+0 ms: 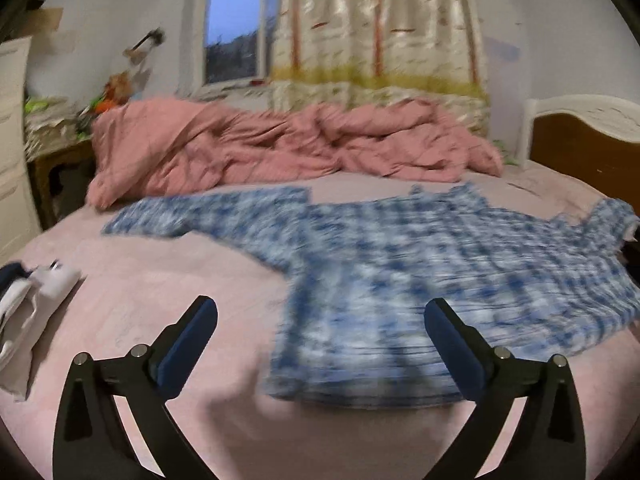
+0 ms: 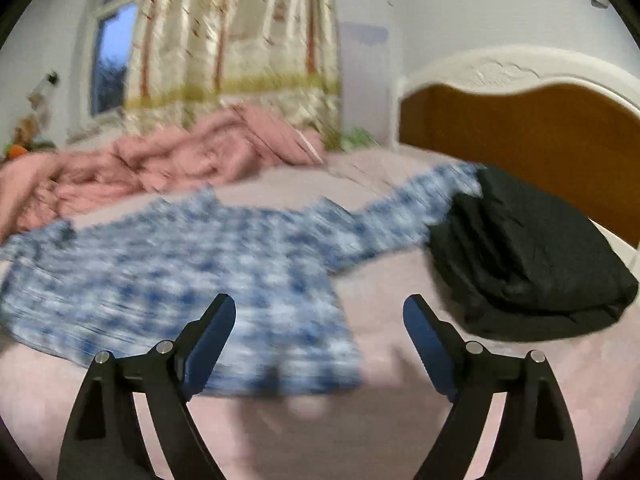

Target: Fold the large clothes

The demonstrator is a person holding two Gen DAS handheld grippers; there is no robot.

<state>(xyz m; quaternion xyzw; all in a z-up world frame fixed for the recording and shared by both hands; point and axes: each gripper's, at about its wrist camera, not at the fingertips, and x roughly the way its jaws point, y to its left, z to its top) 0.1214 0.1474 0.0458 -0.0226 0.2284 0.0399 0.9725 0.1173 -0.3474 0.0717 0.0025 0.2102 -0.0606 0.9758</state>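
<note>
Showing black bundle [image 2: 528,256] rightward only.

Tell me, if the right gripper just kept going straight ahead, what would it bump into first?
Probably the blue plaid shirt spread on the bed. The right gripper is open and empty, pointing near the shirt's right edge; blur makes depth uncertain.

My bed [image 1: 140,300] carries the blue plaid shirt [image 1: 400,272] spread flat across its middle, with a crumpled pink duvet [image 1: 260,152] heaped along the far edge. A folded black garment [image 2: 528,256] lies near the headboard end, touching one shirt sleeve, and white clothes [image 1: 28,312] lie at the opposite edge.
</note>
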